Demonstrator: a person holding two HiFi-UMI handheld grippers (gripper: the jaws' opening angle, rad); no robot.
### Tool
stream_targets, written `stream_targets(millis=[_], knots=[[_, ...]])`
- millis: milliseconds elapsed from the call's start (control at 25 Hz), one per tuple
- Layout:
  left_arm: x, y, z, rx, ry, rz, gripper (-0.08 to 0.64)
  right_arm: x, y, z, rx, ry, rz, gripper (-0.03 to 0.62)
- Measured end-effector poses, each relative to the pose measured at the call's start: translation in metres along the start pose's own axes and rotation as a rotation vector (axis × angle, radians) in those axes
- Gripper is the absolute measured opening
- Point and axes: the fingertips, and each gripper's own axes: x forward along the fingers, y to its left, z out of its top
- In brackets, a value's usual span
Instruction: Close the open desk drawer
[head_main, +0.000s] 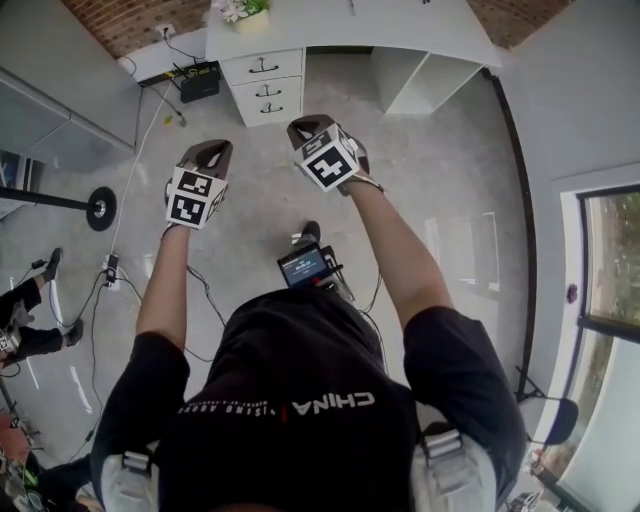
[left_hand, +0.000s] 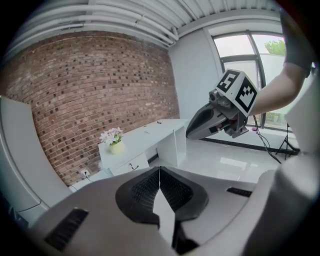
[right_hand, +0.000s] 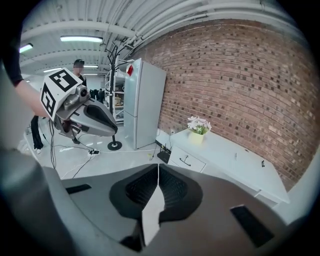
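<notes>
A white desk (head_main: 340, 22) stands against the brick wall, far ahead of me. Its stack of drawers (head_main: 263, 86) with dark handles is on the left side, under a pot of flowers (head_main: 240, 12). From here I cannot tell how far any drawer stands out. My left gripper (head_main: 217, 149) and right gripper (head_main: 304, 127) are held up side by side, well short of the desk. Both are shut and hold nothing. In the left gripper view the left gripper (left_hand: 159, 169) points toward the drawers (left_hand: 131, 164). In the right gripper view the right gripper (right_hand: 158, 166) does likewise, facing the drawers (right_hand: 186, 160).
A black box (head_main: 198, 80) and cables lie on the floor left of the drawers. Further left are a round stand base (head_main: 100, 208) and a seated person's feet (head_main: 40, 290). A grey fridge (right_hand: 142, 102) stands left of the desk. An open shelf (head_main: 425, 80) is under the desk's right end.
</notes>
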Motion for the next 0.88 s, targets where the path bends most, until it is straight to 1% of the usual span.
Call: stream_targets(millis=[160, 280, 400, 520, 640, 800, 880], knots=[[-0.048, -0.035, -0.027, 0.004, -0.011, -0.006, 0.012, -0.034, 0.059, -0.011, -0.013, -0.01, -0.012, 0.017], [-0.079, -0.06, -0.032, -0.005, -0.048, -0.006, 0.012, -0.064, 0.092, -0.019, -0.018, -0.021, -0.026, 0.017], [-0.098, -0.084, -0.031, -0.008, -0.072, -0.007, 0.012, -0.089, 0.114, -0.032, -0.019, -0.014, -0.028, 0.017], [-0.106, -0.103, -0.03, -0.01, -0.084, -0.006, 0.012, -0.106, 0.121, -0.042, -0.021, -0.014, -0.029, 0.017], [-0.107, -0.12, -0.027, -0.012, -0.087, -0.004, 0.012, -0.119, 0.119, -0.047, -0.026, -0.03, -0.036, 0.017], [-0.1, -0.135, -0.015, -0.047, -0.098, 0.003, 0.012, -0.133, 0.109, -0.055, -0.027, -0.041, -0.035, 0.017], [-0.094, -0.144, -0.01, -0.069, -0.098, 0.008, 0.012, -0.142, 0.104, -0.063, -0.042, -0.036, -0.028, 0.017]])
